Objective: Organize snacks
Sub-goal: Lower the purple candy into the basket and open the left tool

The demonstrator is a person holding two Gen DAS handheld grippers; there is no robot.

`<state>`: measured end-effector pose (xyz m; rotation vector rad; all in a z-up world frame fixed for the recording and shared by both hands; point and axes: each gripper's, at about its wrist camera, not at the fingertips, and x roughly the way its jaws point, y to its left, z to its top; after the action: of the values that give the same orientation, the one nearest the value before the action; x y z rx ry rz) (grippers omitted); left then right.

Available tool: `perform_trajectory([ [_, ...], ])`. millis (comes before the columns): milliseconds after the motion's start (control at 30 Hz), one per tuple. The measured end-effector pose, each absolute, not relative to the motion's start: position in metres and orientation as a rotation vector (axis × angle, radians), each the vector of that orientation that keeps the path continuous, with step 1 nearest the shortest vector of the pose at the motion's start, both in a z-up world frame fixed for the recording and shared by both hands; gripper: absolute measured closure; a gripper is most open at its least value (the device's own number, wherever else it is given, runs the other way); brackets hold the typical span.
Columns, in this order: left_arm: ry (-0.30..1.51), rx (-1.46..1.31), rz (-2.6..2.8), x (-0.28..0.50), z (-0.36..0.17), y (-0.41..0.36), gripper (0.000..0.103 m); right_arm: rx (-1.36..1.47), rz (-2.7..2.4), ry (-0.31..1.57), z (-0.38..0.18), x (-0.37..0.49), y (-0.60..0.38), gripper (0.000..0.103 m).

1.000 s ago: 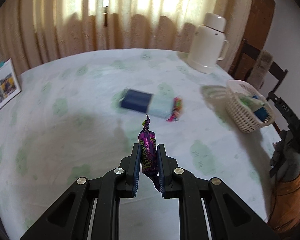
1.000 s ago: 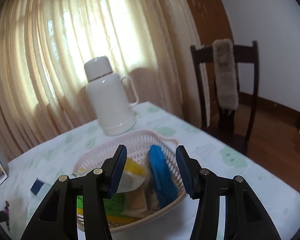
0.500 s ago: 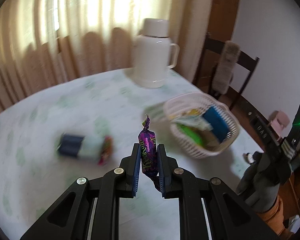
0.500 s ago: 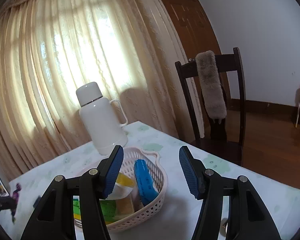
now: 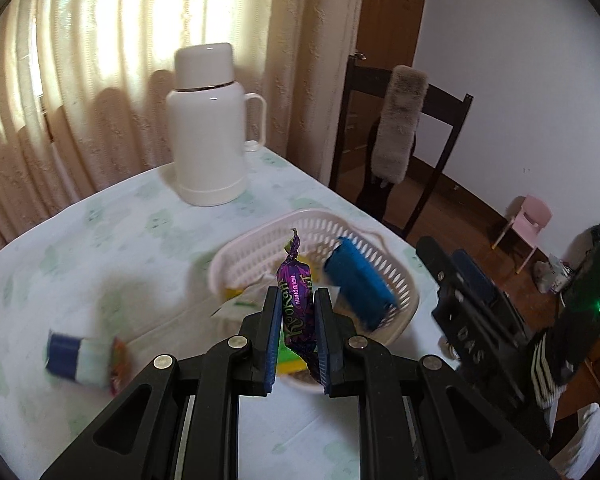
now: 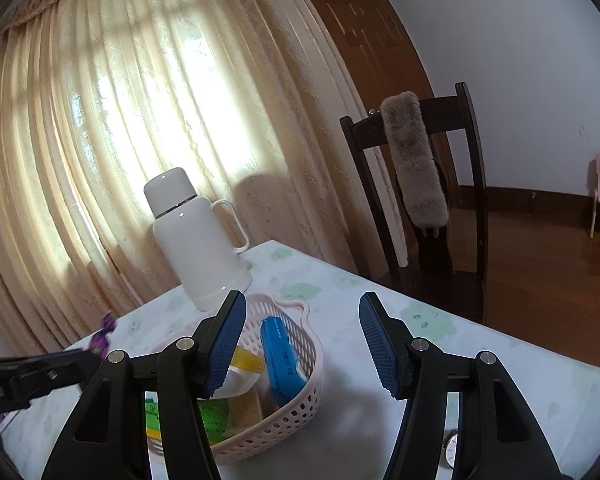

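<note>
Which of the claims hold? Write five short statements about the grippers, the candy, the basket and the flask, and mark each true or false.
1. The left gripper is shut on the purple candy. True.
2. The right gripper holds the blue packet. False: its jaws stand apart with nothing between them; the packet lies in the basket.
3. The basket has no snacks in it. False: it holds the blue packet plus yellow and green packs.
4. The white flask stands upright on the table beyond the basket. True.
5. A blue and white pack lies on the table outside the basket. True.
</note>
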<state>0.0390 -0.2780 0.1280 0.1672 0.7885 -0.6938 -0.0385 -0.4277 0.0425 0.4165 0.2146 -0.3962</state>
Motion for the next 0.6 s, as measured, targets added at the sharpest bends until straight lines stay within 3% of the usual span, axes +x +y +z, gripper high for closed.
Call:
perform_trajectory([
  [133, 0.814, 0.154, -0.731, 0.046, 0.123, -0.295, 0.088, 0.413, -0.399, 0.207, 0.042, -0.039, -0.427, 0.043],
  [267, 0.851, 0.111, -0.715, 0.055, 0.113, -0.299, 0.057, 0.412, -0.402, 0.207, 0.041, -0.04, -0.426, 0.043],
  [533, 0.875, 0.05, -0.645, 0.064, 0.107, -0.273, 0.053, 0.397, -0.405, 0.194, 0.042, -0.042, -0.423, 0.043],
  [600, 0.868, 0.044, -0.623, 0.065, 0.108, -0.265, 0.047, 0.387, -0.405, 0.186, 0.042, -0.044, -0.421, 0.043],
])
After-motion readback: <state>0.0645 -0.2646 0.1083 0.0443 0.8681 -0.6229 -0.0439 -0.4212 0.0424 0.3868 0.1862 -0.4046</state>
